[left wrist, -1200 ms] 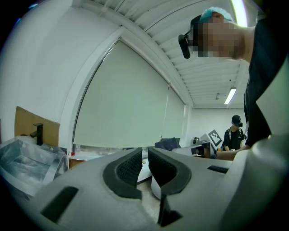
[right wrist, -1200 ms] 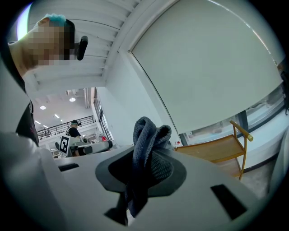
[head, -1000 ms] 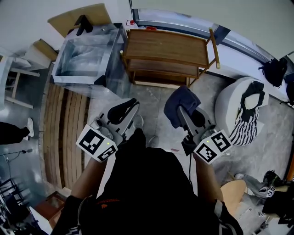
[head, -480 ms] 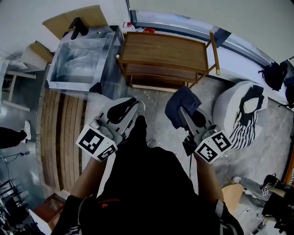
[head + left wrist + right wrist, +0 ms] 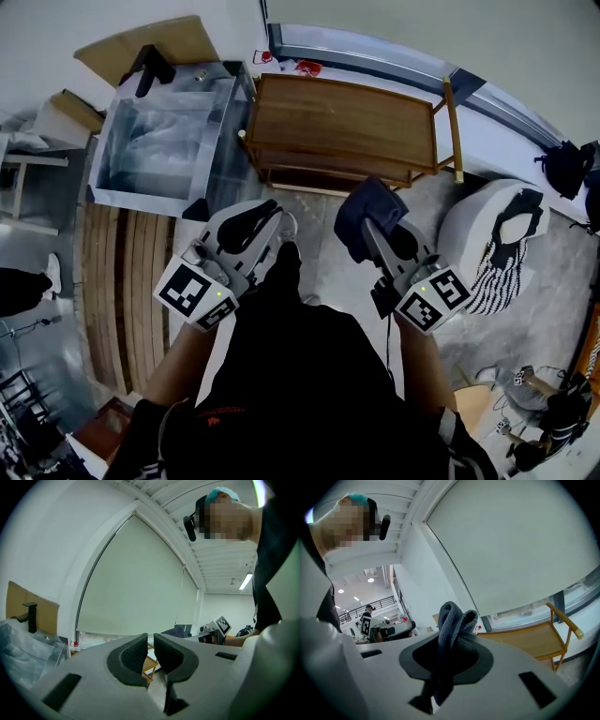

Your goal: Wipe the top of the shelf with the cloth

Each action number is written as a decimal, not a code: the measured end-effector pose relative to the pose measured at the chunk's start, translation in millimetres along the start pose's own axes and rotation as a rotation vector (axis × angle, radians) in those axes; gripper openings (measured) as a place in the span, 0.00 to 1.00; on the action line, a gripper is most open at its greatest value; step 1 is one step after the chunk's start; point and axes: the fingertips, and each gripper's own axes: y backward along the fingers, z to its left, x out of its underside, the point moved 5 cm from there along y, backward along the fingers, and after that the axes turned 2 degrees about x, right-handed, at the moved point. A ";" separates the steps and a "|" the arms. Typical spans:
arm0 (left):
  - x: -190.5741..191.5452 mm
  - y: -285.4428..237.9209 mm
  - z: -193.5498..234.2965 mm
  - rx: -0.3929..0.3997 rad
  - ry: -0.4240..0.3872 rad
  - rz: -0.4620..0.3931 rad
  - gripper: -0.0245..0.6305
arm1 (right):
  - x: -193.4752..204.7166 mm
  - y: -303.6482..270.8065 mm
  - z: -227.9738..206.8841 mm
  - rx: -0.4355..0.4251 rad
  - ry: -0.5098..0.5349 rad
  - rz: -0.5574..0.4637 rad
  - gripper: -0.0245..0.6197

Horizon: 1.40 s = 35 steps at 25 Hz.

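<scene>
With the right claw (image 5: 368, 228) clamped on the dark cloth (image 5: 364, 201) just short of the wooden shelf (image 5: 347, 112), and the left claw (image 5: 150, 649) nearly together on nothing, I'd press the cloth flat and sweep the top edge to edge.

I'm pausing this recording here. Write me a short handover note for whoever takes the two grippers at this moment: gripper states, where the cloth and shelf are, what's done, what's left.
Right gripper: shut on the dark blue cloth, which is bunched up above the jaws.
Left gripper: jaws almost together, nothing between them.
Wooden shelf: stands ahead against the wall, its top bare. A clear plastic box sits to its left.
Done: the cloth is in the gripper.
Left: both grippers are held over the floor short of the shelf and the cloth is not touching it. Bring the cloth onto the top and wipe across it.
</scene>
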 end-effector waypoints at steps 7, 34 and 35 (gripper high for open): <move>-10.0 -38.1 67.4 0.026 0.031 0.043 0.12 | -19.4 -71.4 -31.0 0.019 -0.021 0.038 0.13; -5.9 -132.6 264.1 0.042 0.049 0.157 0.11 | -52.5 -284.7 -135.3 0.082 -0.032 0.186 0.13; -3.5 -134.0 267.1 0.040 0.054 0.158 0.11 | -51.1 -289.6 -137.9 0.079 -0.032 0.190 0.13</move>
